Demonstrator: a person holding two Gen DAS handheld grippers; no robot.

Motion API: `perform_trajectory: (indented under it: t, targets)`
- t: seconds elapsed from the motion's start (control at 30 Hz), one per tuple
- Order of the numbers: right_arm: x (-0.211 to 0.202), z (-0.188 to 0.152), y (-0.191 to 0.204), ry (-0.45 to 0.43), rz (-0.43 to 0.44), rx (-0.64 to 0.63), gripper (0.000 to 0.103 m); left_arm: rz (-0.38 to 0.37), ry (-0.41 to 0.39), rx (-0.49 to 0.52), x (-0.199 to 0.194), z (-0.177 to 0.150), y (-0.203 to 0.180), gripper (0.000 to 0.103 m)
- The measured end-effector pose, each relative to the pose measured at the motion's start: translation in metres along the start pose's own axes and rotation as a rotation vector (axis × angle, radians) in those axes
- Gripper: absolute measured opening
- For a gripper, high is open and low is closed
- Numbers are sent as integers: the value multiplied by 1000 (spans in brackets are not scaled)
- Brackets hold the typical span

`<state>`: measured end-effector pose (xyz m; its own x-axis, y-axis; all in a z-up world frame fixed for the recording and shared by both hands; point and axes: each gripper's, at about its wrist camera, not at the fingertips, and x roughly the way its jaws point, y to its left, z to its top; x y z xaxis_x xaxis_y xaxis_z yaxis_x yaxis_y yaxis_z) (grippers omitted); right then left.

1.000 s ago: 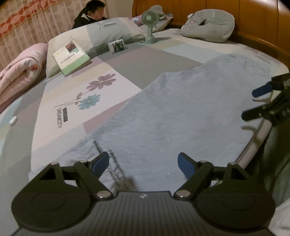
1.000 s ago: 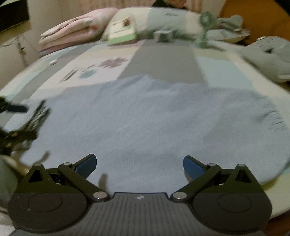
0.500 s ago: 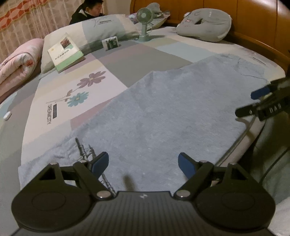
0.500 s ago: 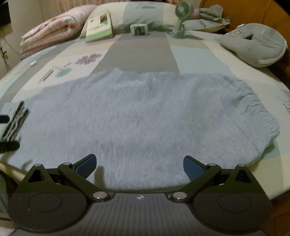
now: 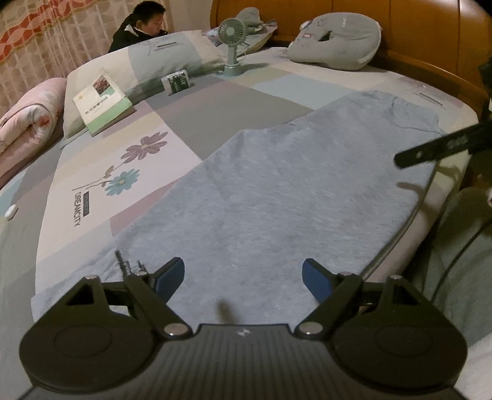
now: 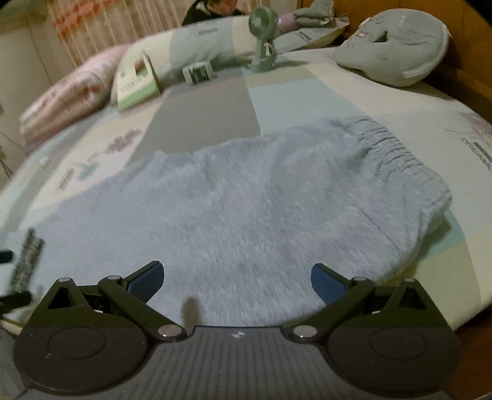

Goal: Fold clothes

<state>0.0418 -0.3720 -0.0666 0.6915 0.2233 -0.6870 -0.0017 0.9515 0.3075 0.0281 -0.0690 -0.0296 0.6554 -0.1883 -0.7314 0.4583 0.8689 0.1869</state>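
A light blue fleecy garment (image 5: pixel 276 190) lies flat on the bed along its near edge. It also shows in the right wrist view (image 6: pixel 246 209), with its elastic waistband (image 6: pixel 396 154) at the right end. My left gripper (image 5: pixel 243 277) is open and empty above the garment's left end, near a dark striped patch (image 5: pixel 123 261). My right gripper (image 6: pixel 236 280) is open and empty above the garment's near edge toward the waistband. One right gripper finger (image 5: pixel 436 147) shows at the right of the left wrist view.
On the patchwork bedsheet (image 5: pixel 92 184) lie a book (image 5: pixel 101 106), a small box (image 5: pixel 178 82), a green desk fan (image 5: pixel 233 46), pillows, a grey cushion (image 5: pixel 335 46) and a rolled pink quilt (image 5: pixel 24 123). A person (image 5: pixel 141 24) sits behind the bed. The wooden headboard (image 5: pixel 415 30) stands at the right.
Both grippers have shifted over the garment, and the right one has moved toward the waistband end. Both stay open. The garment has not moved.
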Motion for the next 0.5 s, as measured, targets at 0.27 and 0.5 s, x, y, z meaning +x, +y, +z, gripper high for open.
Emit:
perform_trajectory:
  t: [0.27,0.5]
  targets:
    - [-41,2,-100,-149,152,516,103,-17,-3,26,1,5,-13,84]
    - [-12,-1,-148,-84,223,723,103,-18,7,21,1,3,-16,84]
